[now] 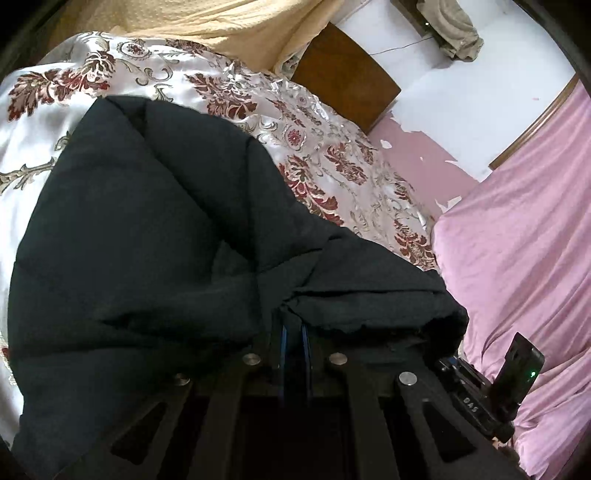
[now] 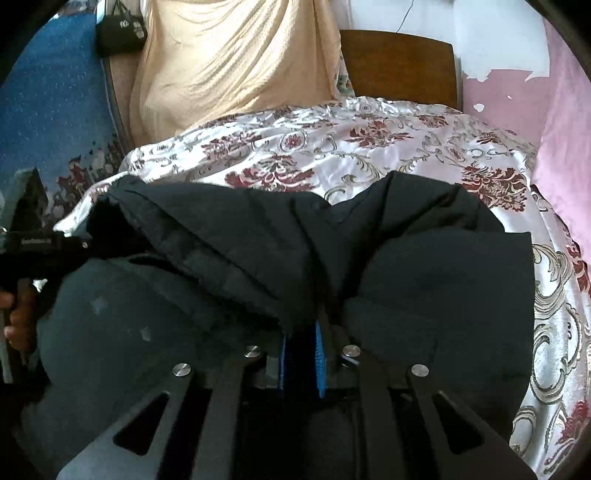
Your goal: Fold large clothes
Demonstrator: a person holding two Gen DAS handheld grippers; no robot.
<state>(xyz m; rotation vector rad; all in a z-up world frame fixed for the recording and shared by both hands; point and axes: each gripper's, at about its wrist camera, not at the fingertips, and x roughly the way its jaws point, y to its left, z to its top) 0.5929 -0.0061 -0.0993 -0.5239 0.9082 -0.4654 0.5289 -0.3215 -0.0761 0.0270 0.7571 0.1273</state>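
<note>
Satin bedding with a dark red floral print covers the bed (image 1: 325,147), and on it lies a bulky black padded jacket (image 1: 147,229), the thing to be folded.

Seen from the left wrist, the left tool (image 1: 294,332) has its two blue-padded fingers (image 1: 282,339) drawn close together with only a narrow slot between them, and a fold of the jacket's edge is pinched into that slot; the tips are buried in the fabric. The jacket bulges up and away from the grip, spreading left and upward across the bedspread. At the lower right edge of this view the other tool's black body shows, with a small green light. Beyond the jacket, a brown wooden headboard (image 1: 347,77) stands at the head of the bed, a cream-yellow cloth (image 1: 229,26) hangs over the far side, and a pink curtain (image 1: 524,236) falls along the right by a wall with peeling pink paint.

From the right wrist, the right tool (image 2: 301,339) is likewise nearly closed, blue pads (image 2: 320,354) clamped on a gathered ridge of the black jacket (image 2: 424,280), whose folds rise on both sides of the fingers. At the left edge, the left tool (image 2: 40,245) reaches into the jacket's side, with the person's left hand (image 2: 20,314) around its handle. Behind lie the floral bedspread (image 2: 332,155), the headboard (image 2: 399,66), the cream cloth (image 2: 229,62), a blue patterned fabric (image 2: 48,110) and a small black bag (image 2: 120,33) hanging near the top.
</note>
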